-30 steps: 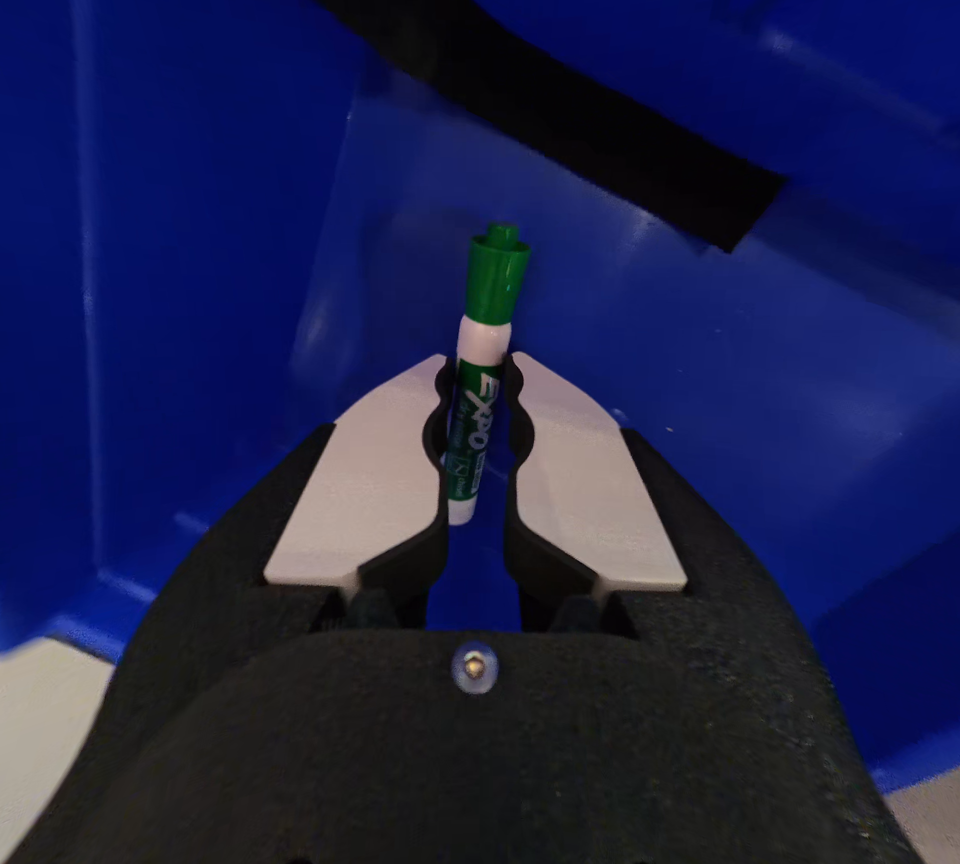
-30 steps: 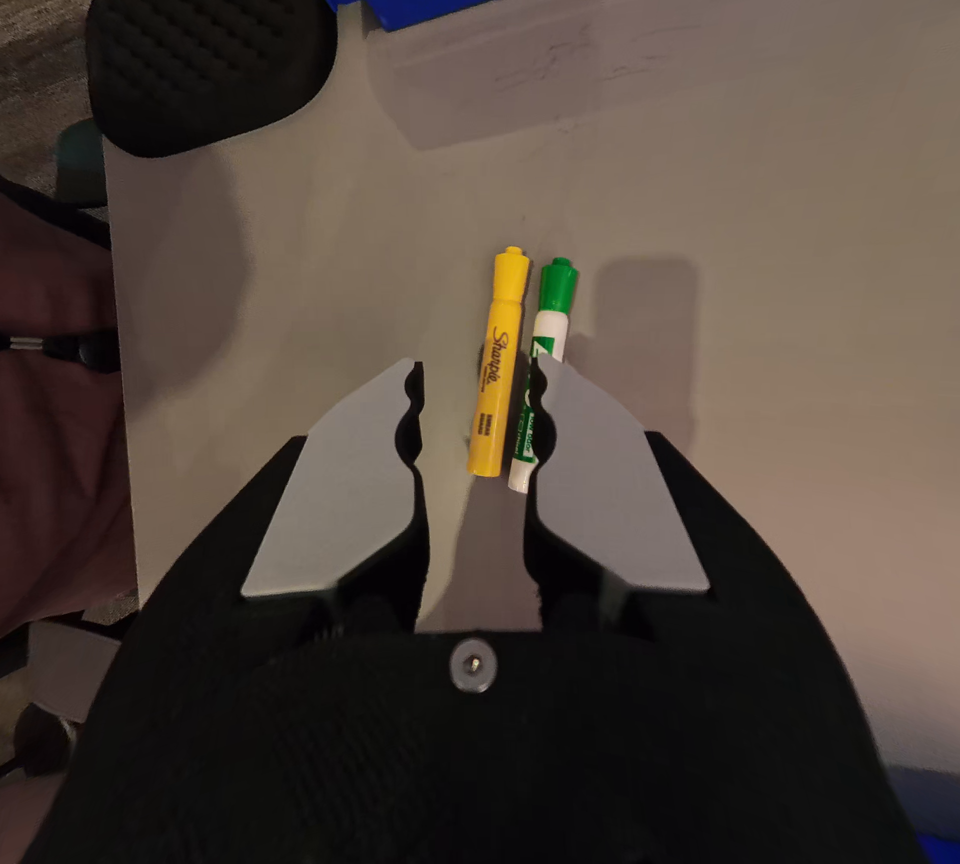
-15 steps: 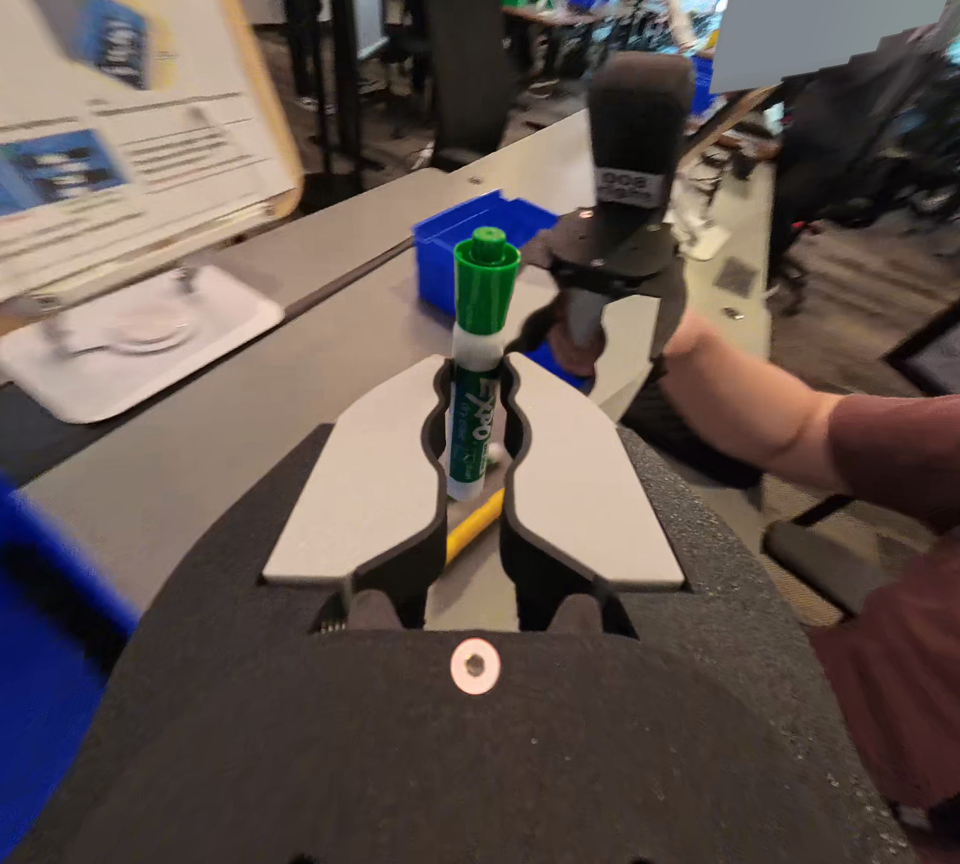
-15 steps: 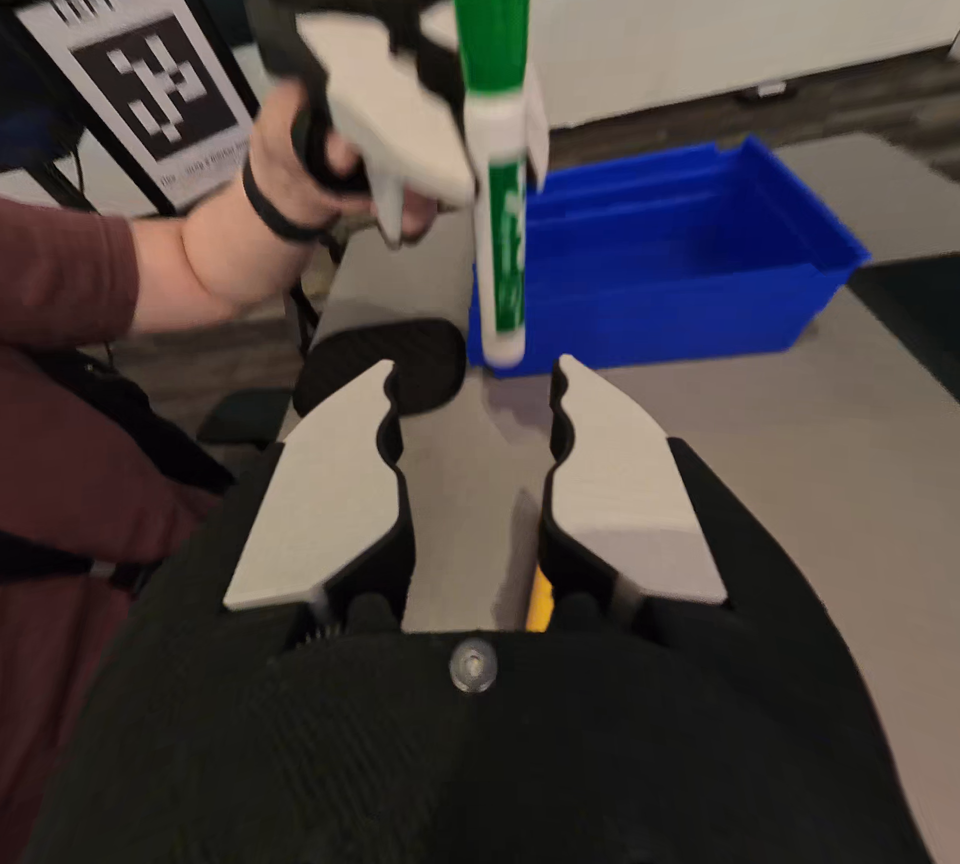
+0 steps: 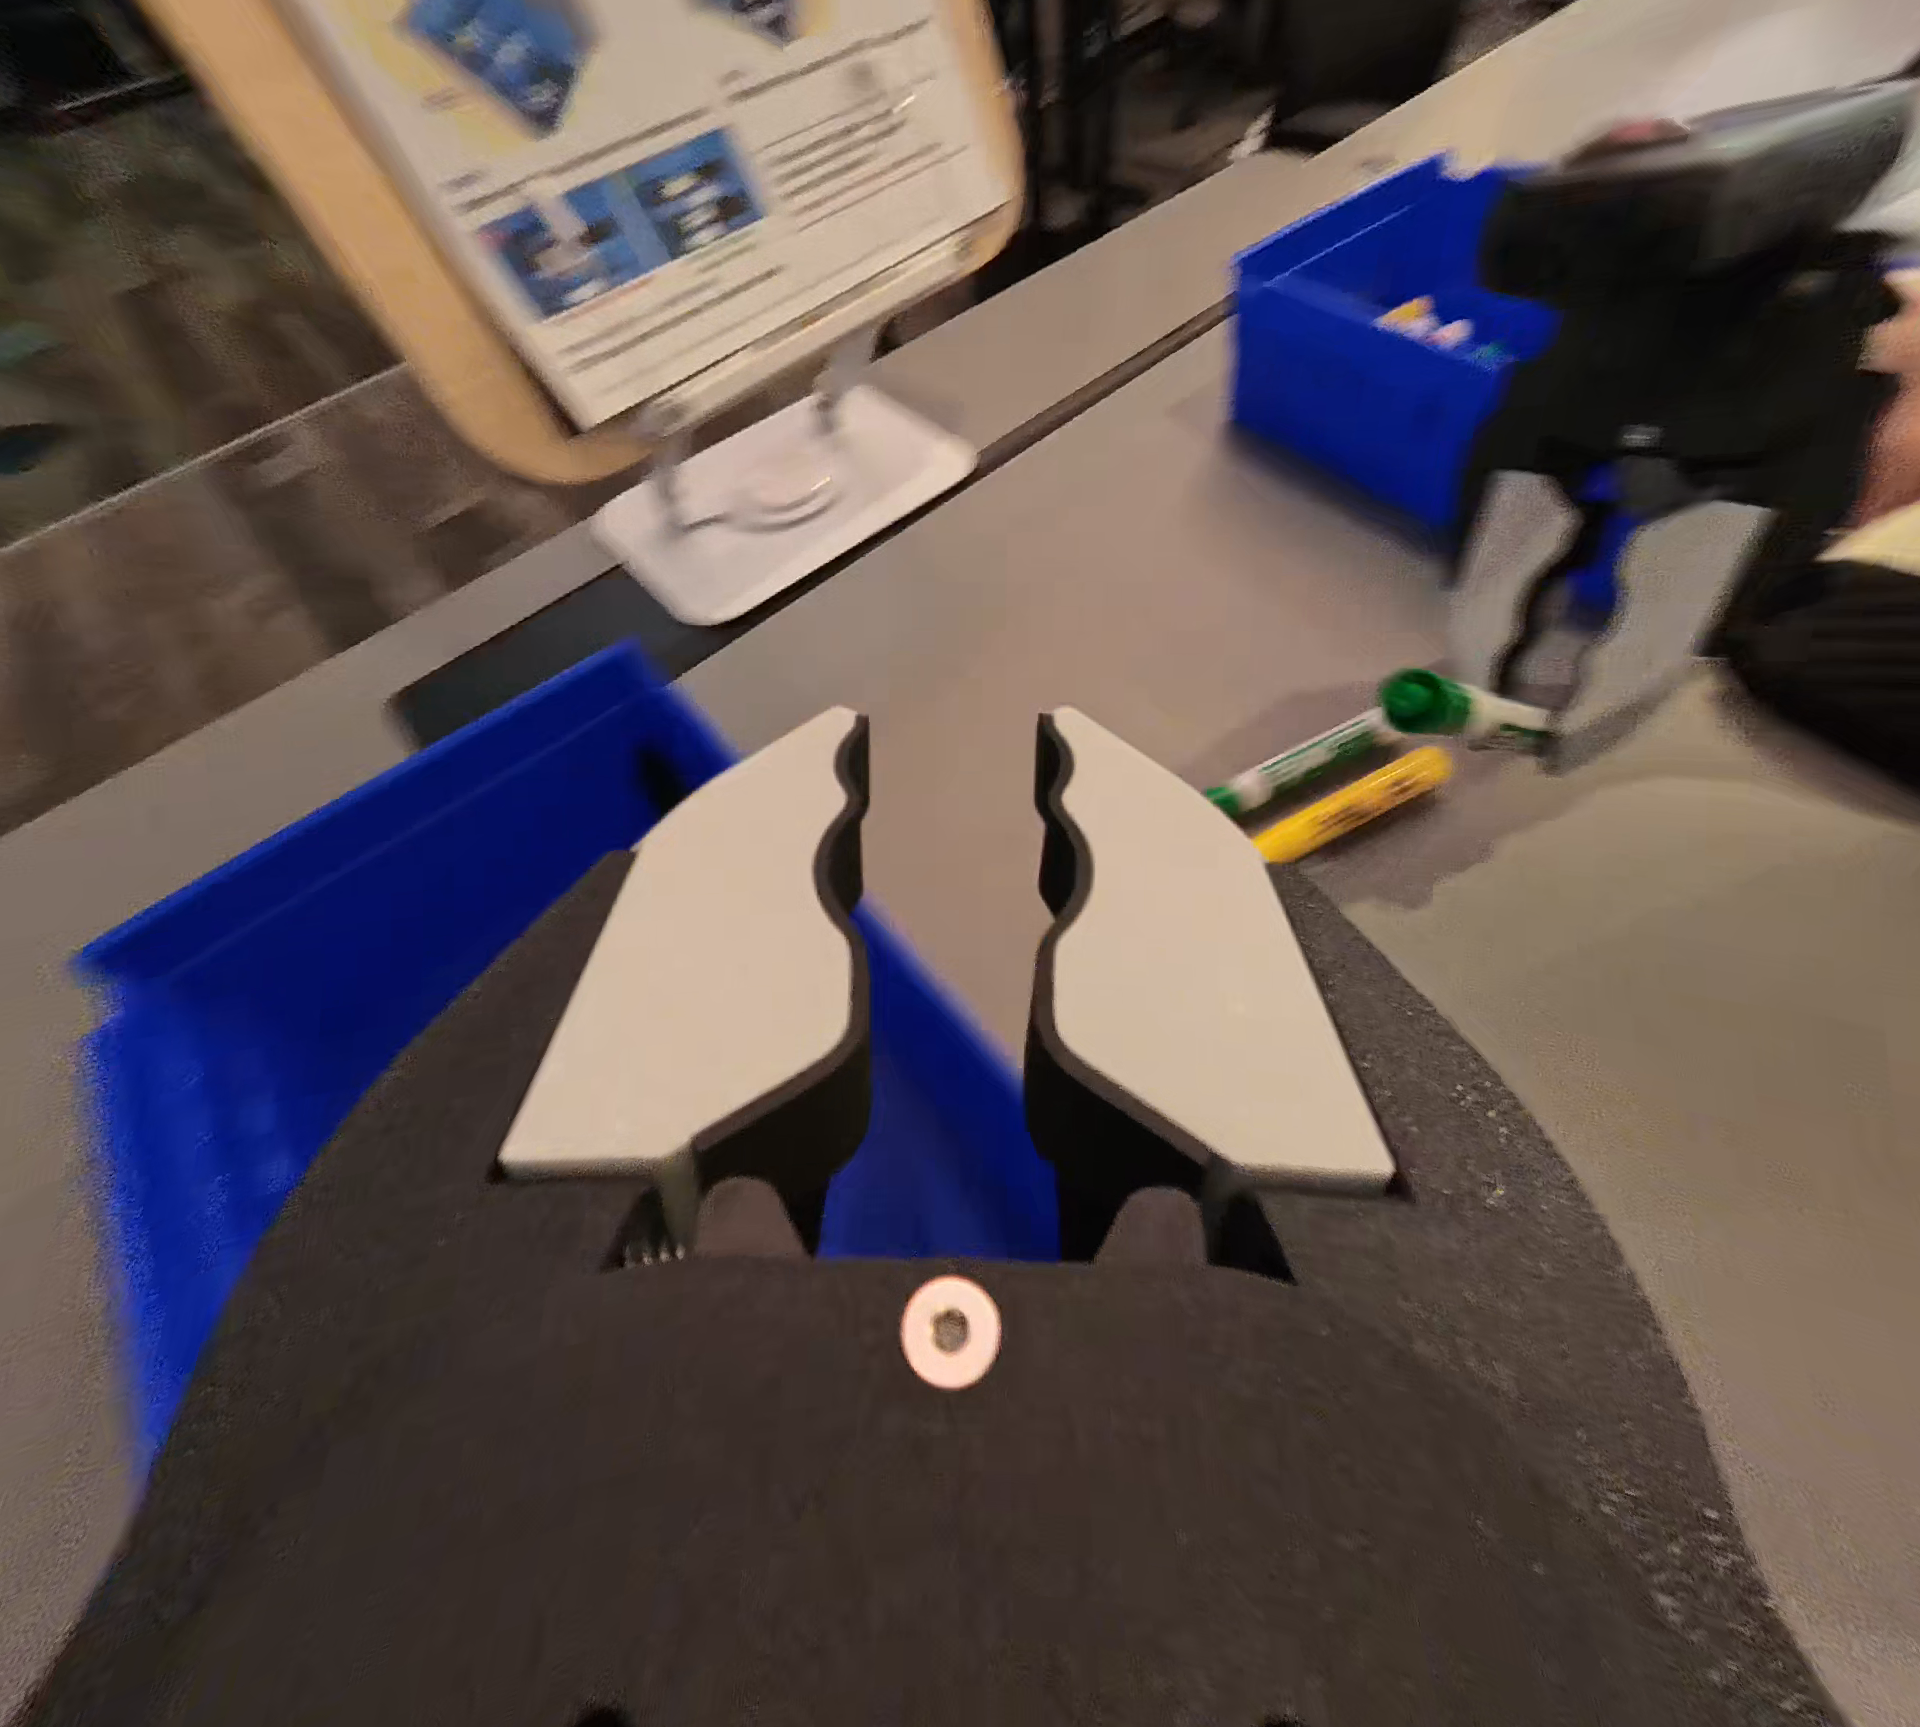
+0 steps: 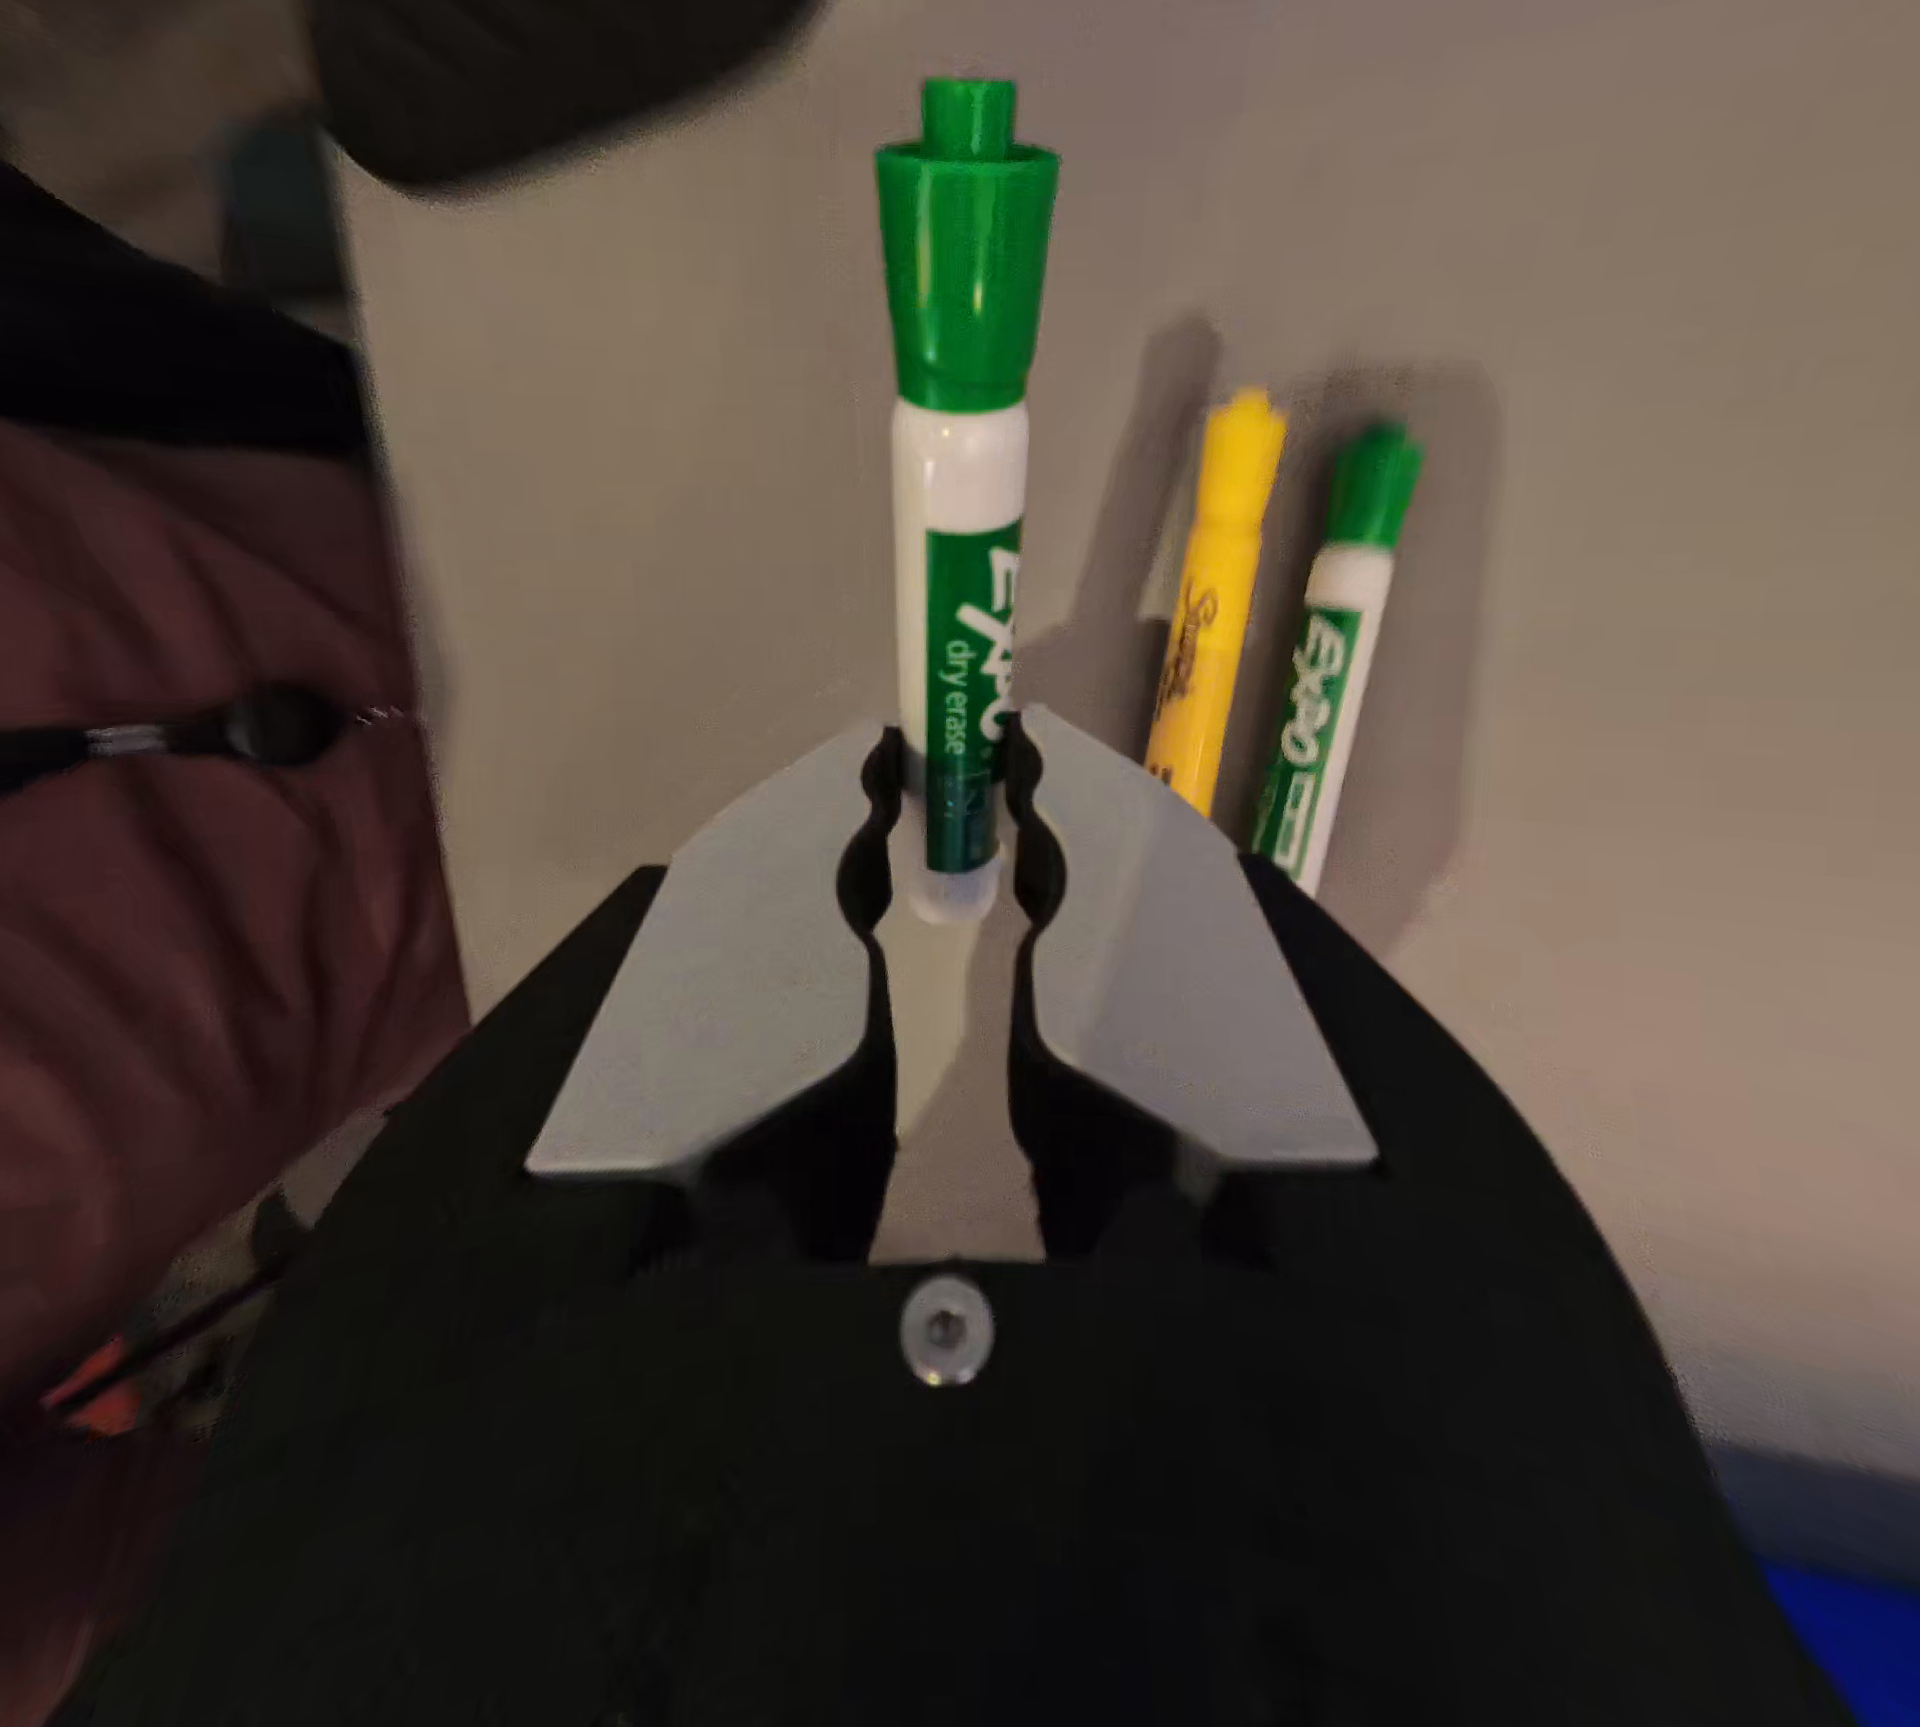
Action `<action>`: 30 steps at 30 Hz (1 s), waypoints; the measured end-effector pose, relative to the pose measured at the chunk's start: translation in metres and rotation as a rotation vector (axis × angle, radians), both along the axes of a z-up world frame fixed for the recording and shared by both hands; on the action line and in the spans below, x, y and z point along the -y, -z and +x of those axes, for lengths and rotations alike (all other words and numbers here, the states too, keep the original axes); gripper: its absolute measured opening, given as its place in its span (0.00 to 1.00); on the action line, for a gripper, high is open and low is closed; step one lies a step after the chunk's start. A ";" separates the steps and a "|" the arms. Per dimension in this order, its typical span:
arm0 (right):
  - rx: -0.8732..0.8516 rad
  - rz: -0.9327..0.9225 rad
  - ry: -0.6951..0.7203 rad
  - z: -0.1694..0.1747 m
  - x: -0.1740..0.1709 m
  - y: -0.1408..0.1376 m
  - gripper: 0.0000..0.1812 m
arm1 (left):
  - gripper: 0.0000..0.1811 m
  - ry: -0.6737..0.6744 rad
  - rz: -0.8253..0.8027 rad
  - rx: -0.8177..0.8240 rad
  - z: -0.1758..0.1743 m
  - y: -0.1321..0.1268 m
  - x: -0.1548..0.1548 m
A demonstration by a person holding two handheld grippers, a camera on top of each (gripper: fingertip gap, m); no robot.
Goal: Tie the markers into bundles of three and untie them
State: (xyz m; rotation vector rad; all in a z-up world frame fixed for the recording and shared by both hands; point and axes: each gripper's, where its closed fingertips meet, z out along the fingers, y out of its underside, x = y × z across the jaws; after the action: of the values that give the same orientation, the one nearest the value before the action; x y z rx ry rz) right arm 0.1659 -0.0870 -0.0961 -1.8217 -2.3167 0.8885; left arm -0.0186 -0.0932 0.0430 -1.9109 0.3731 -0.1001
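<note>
Right tool clamped on a green marker, cap pointing away from it, held over grey worktop. Just right of its tip, a yellow marker and a second green marker lie side by side, flat. Worktop edge runs close on the left; bare surface ahead and right.

Left tool apart, empty, above the wall of a blue bin. Open worktop ahead; another blue bin farther off to the right.

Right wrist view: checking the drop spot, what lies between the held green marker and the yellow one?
Bare grey table separates the held green marker from the yellow marker.
</note>
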 end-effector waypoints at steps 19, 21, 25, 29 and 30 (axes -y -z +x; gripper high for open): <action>0.004 0.181 0.084 -0.032 -0.011 0.012 0.20 | 0.17 -0.090 -0.419 -0.140 -0.128 0.148 -0.080; -0.057 0.146 0.109 -0.037 -0.016 -0.004 0.20 | 0.17 -0.022 -0.433 -0.052 -0.119 0.159 -0.095; -0.060 0.147 0.159 -0.034 -0.035 -0.006 0.20 | 0.15 0.050 -0.508 0.096 -0.109 0.173 -0.116; -0.020 0.145 0.190 -0.028 -0.048 0.005 0.20 | 0.16 0.049 -0.504 0.054 -0.112 0.182 -0.135; -0.014 0.141 0.193 -0.027 -0.049 0.007 0.20 | 0.16 0.064 -0.513 0.055 -0.109 0.185 -0.138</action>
State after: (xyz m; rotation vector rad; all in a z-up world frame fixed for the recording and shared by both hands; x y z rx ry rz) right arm 0.1391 -0.0377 -0.1032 -1.9307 -2.0918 0.6912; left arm -0.1277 0.0445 -0.1419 -2.3953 0.3972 -0.3156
